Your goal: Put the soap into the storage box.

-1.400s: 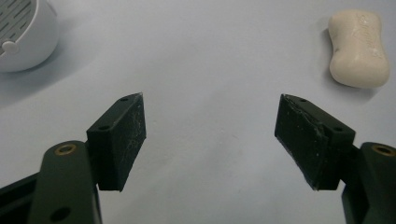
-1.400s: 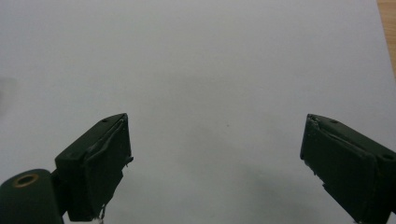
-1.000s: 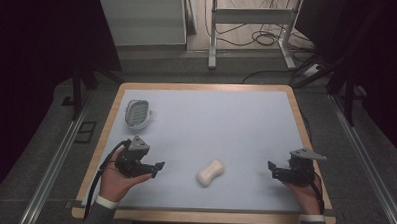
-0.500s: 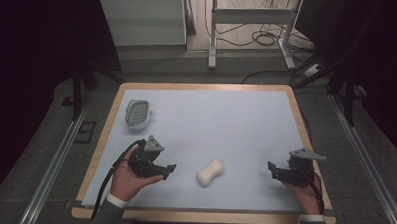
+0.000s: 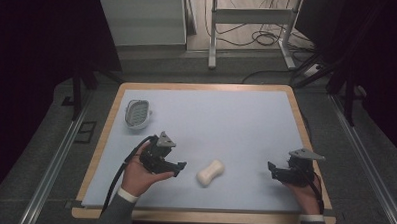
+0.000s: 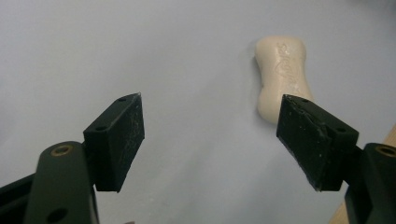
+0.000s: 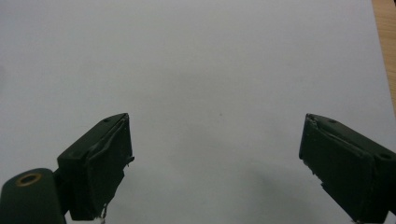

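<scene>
left gripper [image 6: 210, 135] jaws wide beside one soap bar [image 6: 283, 77]

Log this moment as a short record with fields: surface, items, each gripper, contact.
surface: pale blue mat on a wood-edged table
items: cream soap near the front middle; soap dish at the back left
left gripper: open, jaws have just been opening, nothing between them, pointed at the soap
right gripper: open, over bare mat
contact: none; soap lies free

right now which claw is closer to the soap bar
The left claw: its tips point at the soap bar just beside them, while the right claw sits farther off, near the table edge.
</scene>
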Available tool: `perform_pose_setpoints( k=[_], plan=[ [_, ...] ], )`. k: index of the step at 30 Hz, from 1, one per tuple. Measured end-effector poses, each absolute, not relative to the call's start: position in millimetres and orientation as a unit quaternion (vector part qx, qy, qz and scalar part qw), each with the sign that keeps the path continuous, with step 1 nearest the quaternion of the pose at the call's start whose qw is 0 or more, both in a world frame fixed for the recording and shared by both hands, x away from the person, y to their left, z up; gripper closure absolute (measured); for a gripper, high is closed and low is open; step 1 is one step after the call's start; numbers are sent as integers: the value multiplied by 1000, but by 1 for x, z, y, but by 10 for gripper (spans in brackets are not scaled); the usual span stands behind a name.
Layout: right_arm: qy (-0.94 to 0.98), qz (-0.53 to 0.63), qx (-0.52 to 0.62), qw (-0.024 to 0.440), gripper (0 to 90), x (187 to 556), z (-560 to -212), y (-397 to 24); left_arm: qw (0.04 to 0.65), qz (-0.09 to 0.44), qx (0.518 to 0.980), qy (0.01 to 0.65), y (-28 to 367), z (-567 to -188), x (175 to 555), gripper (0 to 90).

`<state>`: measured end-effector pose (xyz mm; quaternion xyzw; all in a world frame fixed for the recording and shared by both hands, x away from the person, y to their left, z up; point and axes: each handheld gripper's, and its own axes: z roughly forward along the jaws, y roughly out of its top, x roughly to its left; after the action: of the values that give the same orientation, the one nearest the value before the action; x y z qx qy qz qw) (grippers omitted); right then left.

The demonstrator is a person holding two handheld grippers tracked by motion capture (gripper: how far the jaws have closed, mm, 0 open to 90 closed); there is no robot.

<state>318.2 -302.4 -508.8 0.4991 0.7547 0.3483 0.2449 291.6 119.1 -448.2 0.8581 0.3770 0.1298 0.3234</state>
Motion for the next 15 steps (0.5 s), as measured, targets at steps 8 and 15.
perform_pose_setpoints(
  k=[8, 15],
  plan=[
    [756, 346, 499, 244, 93, 319, -510, -302, 315, 121, 868, 365, 98, -450, 300, 235],
    [758, 346, 496, 245, 93, 318, -510, -301, 309, 109, 876, 355, 76, -453, 304, 233]
  ],
)
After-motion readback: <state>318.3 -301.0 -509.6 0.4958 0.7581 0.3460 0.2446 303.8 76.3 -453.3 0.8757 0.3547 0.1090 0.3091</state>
